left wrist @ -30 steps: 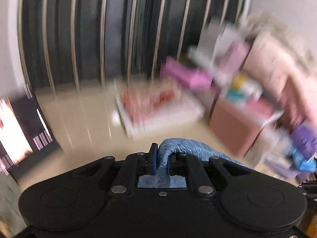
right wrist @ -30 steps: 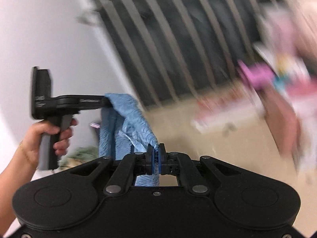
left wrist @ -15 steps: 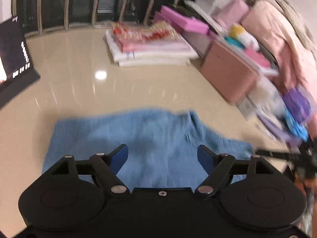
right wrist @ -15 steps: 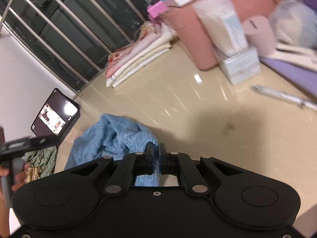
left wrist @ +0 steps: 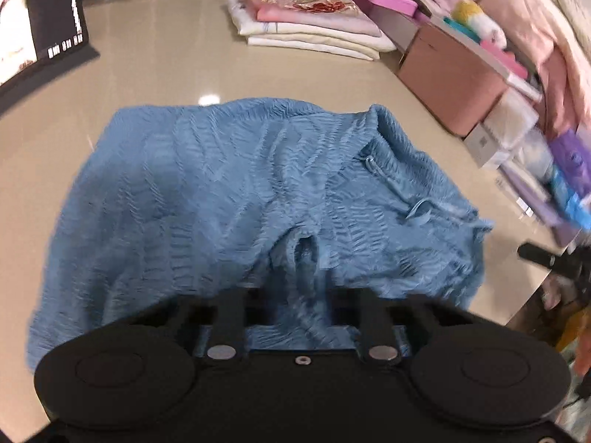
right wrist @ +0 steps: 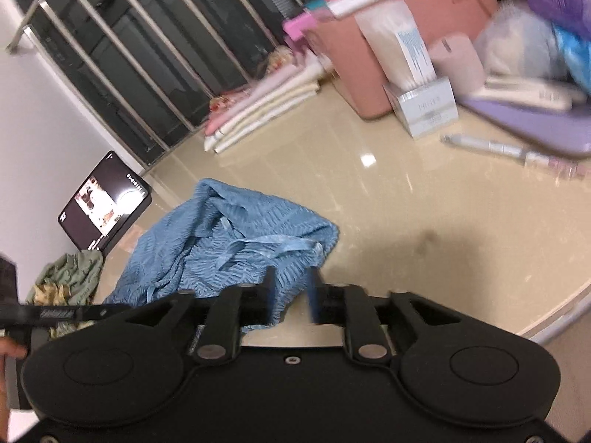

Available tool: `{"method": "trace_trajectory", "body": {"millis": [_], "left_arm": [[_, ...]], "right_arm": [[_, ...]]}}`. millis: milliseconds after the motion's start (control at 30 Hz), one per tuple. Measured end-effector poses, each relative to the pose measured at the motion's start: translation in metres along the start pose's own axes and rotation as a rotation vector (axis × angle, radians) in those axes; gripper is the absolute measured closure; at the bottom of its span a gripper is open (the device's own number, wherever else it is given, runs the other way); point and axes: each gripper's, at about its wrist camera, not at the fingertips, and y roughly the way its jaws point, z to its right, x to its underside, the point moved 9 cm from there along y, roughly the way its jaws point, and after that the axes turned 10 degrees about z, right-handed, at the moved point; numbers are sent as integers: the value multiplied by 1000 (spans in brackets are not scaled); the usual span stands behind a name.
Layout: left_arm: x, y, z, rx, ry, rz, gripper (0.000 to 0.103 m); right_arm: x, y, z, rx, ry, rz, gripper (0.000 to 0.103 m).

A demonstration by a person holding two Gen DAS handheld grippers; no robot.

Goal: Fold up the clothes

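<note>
A blue textured garment (left wrist: pixel 229 192) lies spread and rumpled on the beige table (left wrist: pixel 177 70). In the left wrist view a pinched ridge of its near edge rises where my left gripper (left wrist: pixel 301 269) is; the cloth hides the fingertips, and the gripper is shut on that fold. In the right wrist view the same blue garment (right wrist: pixel 221 243) is bunched with a loose drawstring. My right gripper (right wrist: pixel 291 289) is at its near right corner, jaws opening, blue pads apart, the cloth edge lying loose between them. A hand holds the left gripper's handle (right wrist: pixel 55 312) at the left edge.
A stack of folded clothes (left wrist: pixel 310 29) sits at the back. A pink box (left wrist: pixel 450 70), a pale carton (right wrist: pixel 424 110), a pen (right wrist: pixel 491 146) and soft goods crowd the right. A lit screen (right wrist: pixel 105 203) and green cloth (right wrist: pixel 70 277) stand left. The table's rounded edge (right wrist: pixel 554 317) runs near right.
Both grippers came down from holding the garment in the air, and it now lies on the table. The left opened, then shut on a fold. The right's jaws have parted.
</note>
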Motion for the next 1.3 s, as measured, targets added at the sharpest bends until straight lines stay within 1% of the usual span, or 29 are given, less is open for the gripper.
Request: {"method": "trace_trajectory", "body": {"millis": [33, 100, 167, 233, 333, 433, 533, 600, 633, 700, 733, 767, 800, 833, 867, 933, 967, 1000, 1033, 1067, 1133, 1167, 1233, 1300], "left_arm": [[0, -1, -2, 10, -13, 9, 101], [-3, -10, -1, 8, -6, 53, 101], [-8, -24, -3, 22, -15, 99, 101], [-11, -39, -10, 27, -32, 129, 101], [-13, -60, -25, -2, -36, 164, 101], [-10, -69, -42, -40, -52, 163, 100], [-1, -68, -52, -38, -124, 110, 96], [2, -70, -47, -13, -136, 115, 87], [2, -71, -41, 5, -129, 126, 85], [2, -70, -26, 44, -118, 134, 77], [1, -69, -19, 63, -113, 137, 75], [1, -66, -11, 76, -96, 129, 71], [2, -61, -3, 76, -69, 112, 63], [4, -53, 2, 59, -44, 91, 59], [8, -45, 6, 32, -24, 65, 56], [16, -27, 10, -6, -15, 8, 56], [20, -21, 10, -13, -28, -12, 58], [24, -15, 9, -20, -51, -28, 75], [25, -13, 7, -23, -67, -31, 90], [26, -13, 5, -17, -83, -31, 98], [21, -20, -1, 4, -123, 3, 100], [17, -29, -3, 12, -136, 30, 100], [8, -53, -7, 40, -150, 84, 101], [0, -79, -12, 58, -156, 145, 101]], "right_arm": [[0, -2, -3, 2, -32, 8, 64], [1, -2, -10, 18, -112, 15, 60], [2, 0, -16, 27, -206, 14, 58], [5, 6, -27, 34, -305, 10, 58], [13, 18, -49, 21, -449, 0, 58], [24, 36, -80, -10, -565, -10, 58], [32, 53, -108, -32, -619, -22, 58], [34, 64, -120, -41, -652, -36, 57], [34, 70, -125, -46, -669, -43, 57], [37, 80, -135, -45, -710, -59, 55], [37, 86, -139, -45, -728, -72, 55], [38, 91, -140, -43, -744, -85, 55], [39, 97, -141, -35, -759, -99, 54], [38, 103, -140, -26, -769, -118, 54], [38, 109, -138, -15, -774, -141, 54], [41, 118, -135, 0, -769, -189, 55], [43, 121, -133, 1, -756, -221, 60], [44, 122, -132, -3, -734, -240, 81], [44, 121, -131, -11, -709, -252, 94], [42, 119, -131, -20, -678, -253, 97], [32, 111, -130, -50, -608, -235, 98], [24, 104, -129, -77, -549, -226, 98], [9, 89, -130, -142, -425, -217, 98], [-7, 68, -132, -228, -300, -214, 98]]}}
